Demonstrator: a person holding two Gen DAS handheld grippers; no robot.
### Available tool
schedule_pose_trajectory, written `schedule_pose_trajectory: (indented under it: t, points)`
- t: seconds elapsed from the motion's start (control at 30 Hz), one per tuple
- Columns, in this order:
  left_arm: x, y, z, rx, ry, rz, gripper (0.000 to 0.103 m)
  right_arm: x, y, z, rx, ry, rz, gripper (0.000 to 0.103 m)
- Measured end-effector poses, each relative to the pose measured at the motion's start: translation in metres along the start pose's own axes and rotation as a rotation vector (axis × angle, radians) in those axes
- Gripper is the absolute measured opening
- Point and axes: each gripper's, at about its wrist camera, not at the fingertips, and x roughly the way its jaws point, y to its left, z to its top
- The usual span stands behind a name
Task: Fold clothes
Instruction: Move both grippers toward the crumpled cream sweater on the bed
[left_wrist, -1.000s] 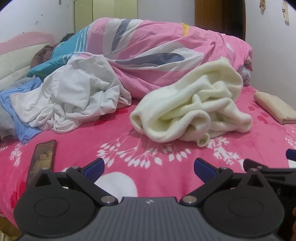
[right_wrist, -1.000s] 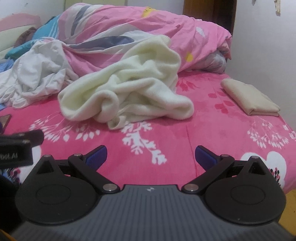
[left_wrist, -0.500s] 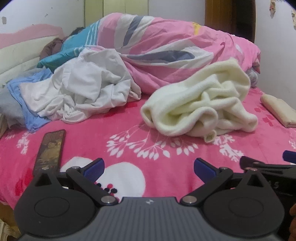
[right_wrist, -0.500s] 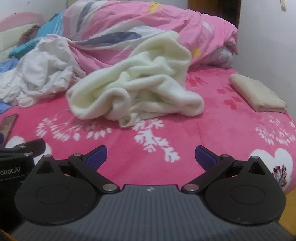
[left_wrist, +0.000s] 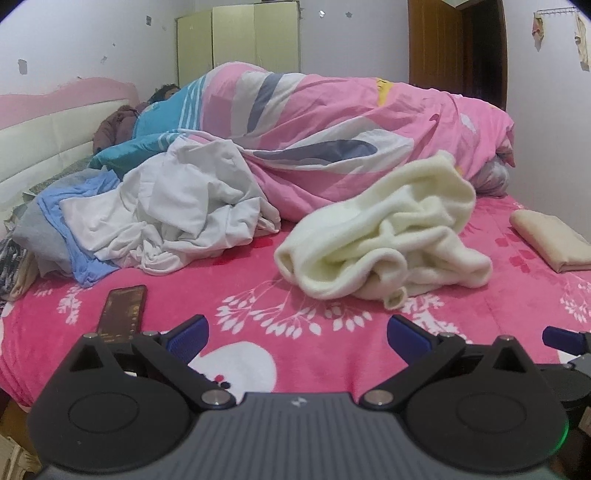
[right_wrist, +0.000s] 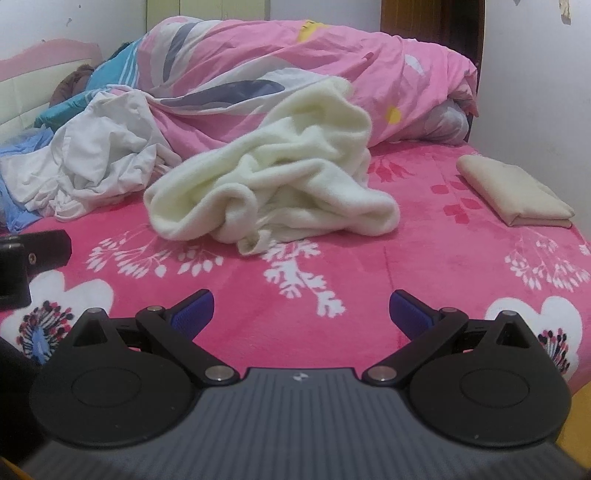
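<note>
Both tongs have drawn back from the bed since a second ago, so more of the room and the near bedspread now shows, and the cream garment sits farther off in each view. Left tongs (left_wrist: 297, 328) hang spread wide over the pink floral bedspread (left_wrist: 258, 295), pinching nothing; right tongs (right_wrist: 301, 308) are likewise spread and empty, above the same cover. A crumpled cream fleece garment (left_wrist: 384, 240) lies in a loose heap on the bed ahead of both, its upper edge resting against the pink patterned duvet (left_wrist: 332, 122) bunched along the far side. To the left of it, apart from it, a rumpled white garment (left_wrist: 177, 214) lies over a light blue cloth (left_wrist: 81, 266). A dark phone (left_wrist: 123, 308) rests flat on the bedspread just ahead of the left tongs' left finger. Near the right wall a folded beige cloth (right_wrist: 513, 192) lies neatly on the bed, well apart from the cream heap. A blue fingertip of the right tool shows at the right edge of the left view
</note>
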Motion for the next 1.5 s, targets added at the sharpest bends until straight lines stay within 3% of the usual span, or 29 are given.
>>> schedule_pose_trajectory:
  t: [0.27,0.6,1.0,1.5]
  points:
    - [0.036,-0.013,0.011,0.019,0.013,-0.033,0.103,0.022,-0.007,0.01,-0.028,0.021,-0.047,0.102]
    - [0.086,-0.008,0.032,0.034,0.04,-0.02,0.103,0.064,0.0,0.035,-0.007,0.091,-0.016,0.102]
    - [0.112,0.019,0.041,-0.052,0.049,-0.007,0.103,0.087,0.011,0.048,-0.026,0.117,0.011,0.102]
    - [0.117,0.024,0.045,-0.044,0.045,0.035,0.103,0.094,0.015,0.051,-0.031,0.134,0.011,0.102]
